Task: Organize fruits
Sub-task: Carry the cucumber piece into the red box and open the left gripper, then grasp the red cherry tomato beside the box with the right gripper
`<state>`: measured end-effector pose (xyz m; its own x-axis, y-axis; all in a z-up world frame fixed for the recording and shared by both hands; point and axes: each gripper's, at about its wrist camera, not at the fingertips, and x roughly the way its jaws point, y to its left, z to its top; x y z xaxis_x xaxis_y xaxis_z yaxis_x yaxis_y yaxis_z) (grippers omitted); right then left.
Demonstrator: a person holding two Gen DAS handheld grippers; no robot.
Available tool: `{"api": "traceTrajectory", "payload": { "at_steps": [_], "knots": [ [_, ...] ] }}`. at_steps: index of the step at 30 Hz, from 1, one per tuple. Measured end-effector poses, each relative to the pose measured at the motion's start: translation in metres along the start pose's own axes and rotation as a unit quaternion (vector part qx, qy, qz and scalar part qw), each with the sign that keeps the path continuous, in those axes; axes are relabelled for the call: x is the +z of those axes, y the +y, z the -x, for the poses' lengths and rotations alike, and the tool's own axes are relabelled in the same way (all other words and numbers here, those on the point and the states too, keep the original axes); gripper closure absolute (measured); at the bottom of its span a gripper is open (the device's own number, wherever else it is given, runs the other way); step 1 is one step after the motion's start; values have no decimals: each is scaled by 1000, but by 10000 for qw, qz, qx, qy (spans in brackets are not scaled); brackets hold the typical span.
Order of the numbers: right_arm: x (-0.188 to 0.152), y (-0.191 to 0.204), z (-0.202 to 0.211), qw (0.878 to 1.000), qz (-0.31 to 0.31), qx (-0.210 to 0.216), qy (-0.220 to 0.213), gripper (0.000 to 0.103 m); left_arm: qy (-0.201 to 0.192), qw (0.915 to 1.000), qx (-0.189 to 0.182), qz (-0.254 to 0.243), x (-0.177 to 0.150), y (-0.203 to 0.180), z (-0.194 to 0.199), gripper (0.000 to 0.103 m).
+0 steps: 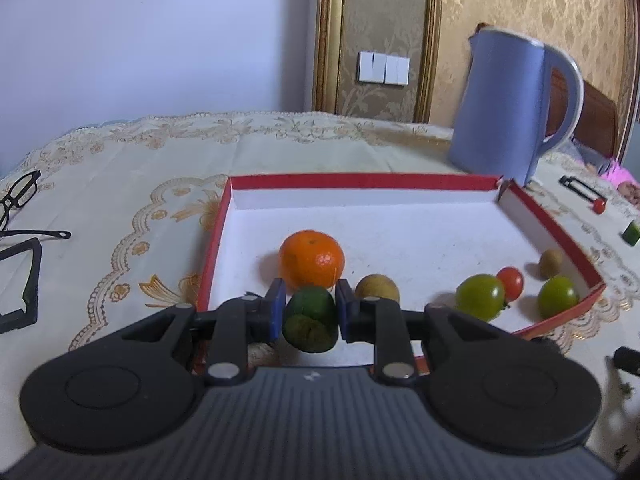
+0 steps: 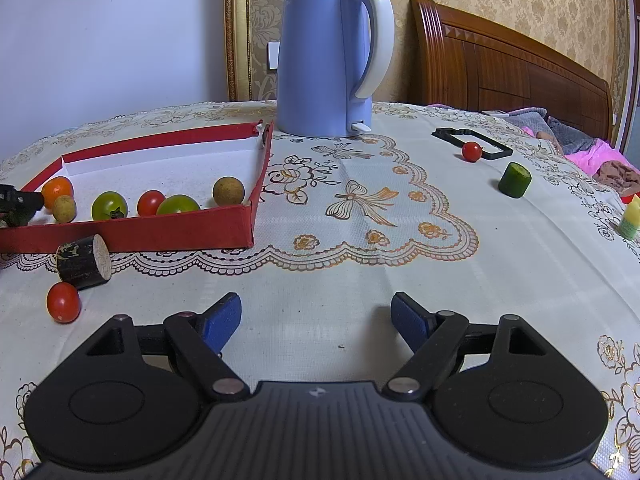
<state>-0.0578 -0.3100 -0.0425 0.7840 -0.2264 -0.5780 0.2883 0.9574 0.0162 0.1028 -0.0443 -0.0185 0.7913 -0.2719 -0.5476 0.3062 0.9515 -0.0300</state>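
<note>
- The dark green fruit point(image 1: 310, 318) sits clamped between the left gripper point(image 1: 310, 312) jaws, over the near edge of the red tray point(image 1: 360, 181).
- Just beyond those jaws in the tray lie an orange point(image 1: 312, 258) and a brown longan point(image 1: 377, 288); right of them, green tomatoes point(image 1: 480, 297) and a red one point(image 1: 511, 282).
- The right gripper point(image 2: 316, 320) jaws are spread wide, holding nothing, above the worktop point(image 2: 360, 280); a red cherry tomato point(image 2: 63, 302) lies left of them.

The left tongs point(image 1: 311, 312) hide the sides of the green fruit point(image 1: 310, 318) and a brown thing point(image 1: 262, 354) below, the glasses point(image 1: 18, 196) are cut by the left edge, and the yellow object point(image 2: 631, 216) by the right.
</note>
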Motion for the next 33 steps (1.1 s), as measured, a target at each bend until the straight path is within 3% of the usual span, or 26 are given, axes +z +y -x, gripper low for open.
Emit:
{"api": "traceTrajectory", "payload": {
  "at_steps": [7, 14, 16, 17, 18, 20, 29, 33],
  "knots": [
    [0, 0, 0, 10000, -2, 0, 1, 20, -80, 9998, 114, -114, -5, -4, 0, 77],
    [0, 0, 0, 10000, -15, 4, 3, 20, -360, 9992, -136, 105, -14, 3, 26, 65],
    [0, 0, 0, 10000, -16, 5, 2, 20, -537, 9985, -53, 36, -19, 2, 38, 49],
    [0, 0, 0, 10000, -16, 5, 3, 20, -665, 9977, 108, -2, -23, 1, 45, 22],
    [0, 0, 0, 10000, -15, 4, 3, 20, -807, 9964, 242, 4, -26, 1, 51, 14],
    [0, 0, -1, 10000, -15, 2, 3, 20, -951, 9950, 315, -26, -30, 3, 61, 14],
    [0, -1, -1, 10000, -26, 6, -1, 19, 51, 9996, -80, 260, -40, 15, 42, 12],
    [-2, 3, 7, 9997, 48, -9, -237, 19, 297, 9990, 53, 320, -43, 17, 34, 7]
  ]
}}
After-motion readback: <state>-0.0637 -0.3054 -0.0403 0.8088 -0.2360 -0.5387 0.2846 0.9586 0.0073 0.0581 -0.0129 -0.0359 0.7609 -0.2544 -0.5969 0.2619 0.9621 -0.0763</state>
